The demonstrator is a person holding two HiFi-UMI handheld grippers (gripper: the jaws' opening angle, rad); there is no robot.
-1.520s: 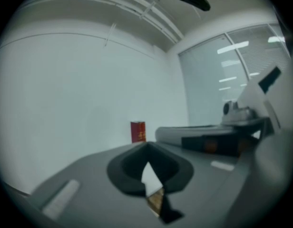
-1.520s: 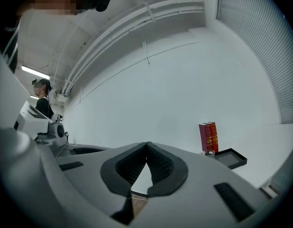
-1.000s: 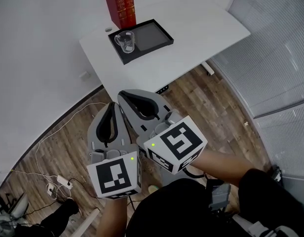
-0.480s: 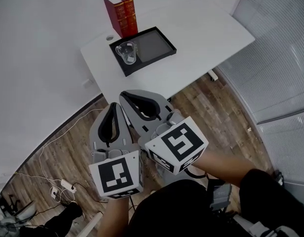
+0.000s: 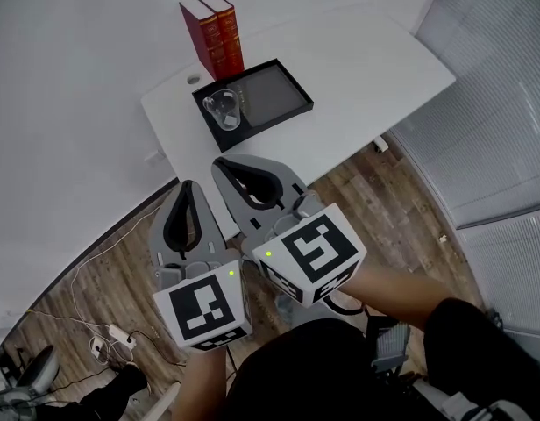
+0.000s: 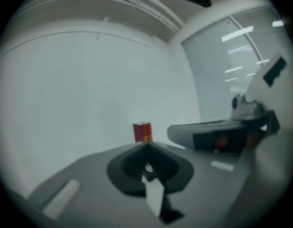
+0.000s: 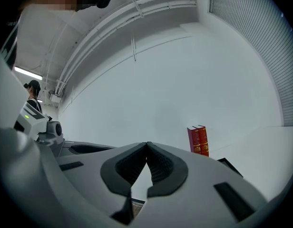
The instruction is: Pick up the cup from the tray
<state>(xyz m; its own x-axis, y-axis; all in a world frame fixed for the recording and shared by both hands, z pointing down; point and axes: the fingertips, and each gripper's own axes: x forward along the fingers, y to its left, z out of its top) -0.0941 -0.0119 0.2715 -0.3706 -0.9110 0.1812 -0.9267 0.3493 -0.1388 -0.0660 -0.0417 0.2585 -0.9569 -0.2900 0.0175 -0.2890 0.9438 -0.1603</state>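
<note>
The wooden floor (image 5: 401, 191) is filling the lower part of the head view, with thin cables (image 5: 95, 257) trailing across it at the left. A white table (image 5: 366, 68) is standing on it against a pale wall. Window blinds (image 5: 498, 103) are running down the right side.

Below the table's near edge, the person is holding the 2 grippers side by side over the floor, both pointing toward the table. The left gripper (image 5: 186, 186) is keeping its jaws pressed together on nothing, and in the left gripper view the 2 tips are meeting in a point. The right gripper (image 5: 219, 164) is likewise closed and empty, with its jaws touching at the tip in the right gripper view.

A black tray (image 5: 287, 103) is lying on the left part of the table. 2 red books (image 5: 213, 26) are standing upright just behind the tray's left corner.

The clear glass cup (image 5: 223, 110) is sitting upright in the left end of the tray, near the books. It is lying ahead of both grippers, past the table's edge, and neither one is touching it. In the head view the right gripper's tip is pointing almost straight at it and is the nearer of the 2. The left gripper's tip is sitting farther back and to the left.

In the left gripper view the books are showing just above the closed tip. In the right gripper view they are standing off to the right, beside a corner of the tray.
</note>
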